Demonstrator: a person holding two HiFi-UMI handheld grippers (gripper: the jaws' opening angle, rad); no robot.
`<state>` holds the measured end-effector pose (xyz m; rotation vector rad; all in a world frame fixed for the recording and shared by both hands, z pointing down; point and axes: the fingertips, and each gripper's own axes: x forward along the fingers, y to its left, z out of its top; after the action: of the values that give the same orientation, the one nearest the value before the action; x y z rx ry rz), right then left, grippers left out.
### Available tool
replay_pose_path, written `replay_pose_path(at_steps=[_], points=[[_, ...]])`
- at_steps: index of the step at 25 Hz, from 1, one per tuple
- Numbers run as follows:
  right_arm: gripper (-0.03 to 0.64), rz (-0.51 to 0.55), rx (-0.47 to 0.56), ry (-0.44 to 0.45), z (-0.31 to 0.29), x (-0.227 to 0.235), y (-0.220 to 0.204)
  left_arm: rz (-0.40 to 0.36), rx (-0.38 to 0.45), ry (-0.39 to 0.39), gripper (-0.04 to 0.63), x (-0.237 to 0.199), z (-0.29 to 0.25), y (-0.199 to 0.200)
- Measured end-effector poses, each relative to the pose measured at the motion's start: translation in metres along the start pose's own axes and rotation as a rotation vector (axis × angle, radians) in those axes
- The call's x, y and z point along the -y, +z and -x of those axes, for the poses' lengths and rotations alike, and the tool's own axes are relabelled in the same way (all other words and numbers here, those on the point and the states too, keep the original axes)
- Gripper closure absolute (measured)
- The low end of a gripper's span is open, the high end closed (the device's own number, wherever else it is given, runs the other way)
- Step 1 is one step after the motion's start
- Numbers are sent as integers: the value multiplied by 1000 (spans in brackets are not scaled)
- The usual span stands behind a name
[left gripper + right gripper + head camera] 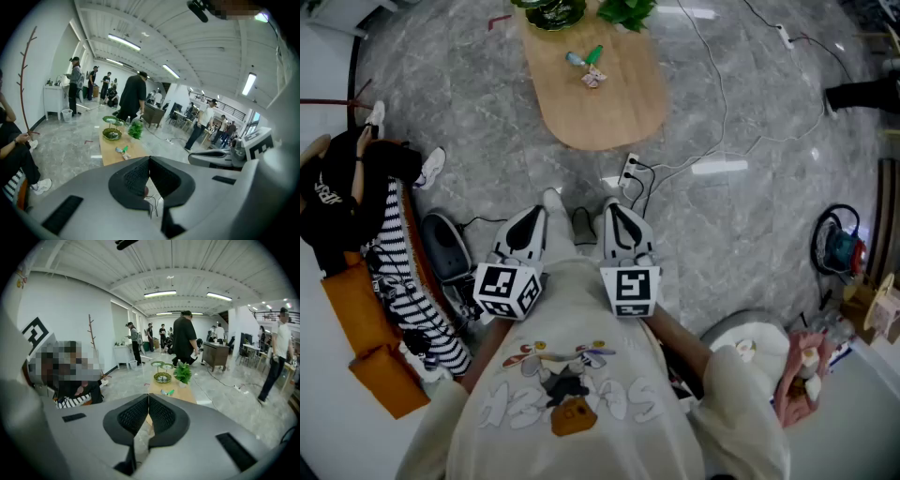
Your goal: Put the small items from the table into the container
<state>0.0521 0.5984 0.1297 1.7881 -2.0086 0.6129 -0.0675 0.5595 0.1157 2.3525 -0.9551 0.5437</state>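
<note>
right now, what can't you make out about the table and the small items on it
Head view: the green dish and the plant are cut off by the top edge.
All views: the small items on the table are too small to identify.
Right gripper view: the shut right gripper hides the table's near end.

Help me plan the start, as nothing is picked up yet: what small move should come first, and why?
Probably a step forward toward the wooden table. Both the left tongs and the right tongs are shut and empty, held close to the body. The small items and the green dish lie well ahead across the floor, apparently out of reach.
</note>
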Motion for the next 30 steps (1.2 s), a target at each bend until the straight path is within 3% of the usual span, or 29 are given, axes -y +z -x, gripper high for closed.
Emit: replay_pose_path(at_steps=[7,15,22,30], points=[[607,-16,-8,22,25,12,-22,-72,6,21,586,37,18,-13],[607,-33,73,25,38,-2,-5,-132,45,-4,586,39,36,-6],[607,-41,102,-14,29,-19,7,-135,83,-16,586,11,48,1],[607,-60,108,15,1,-66,15,-78,128,-13,586,-44,67,9]])
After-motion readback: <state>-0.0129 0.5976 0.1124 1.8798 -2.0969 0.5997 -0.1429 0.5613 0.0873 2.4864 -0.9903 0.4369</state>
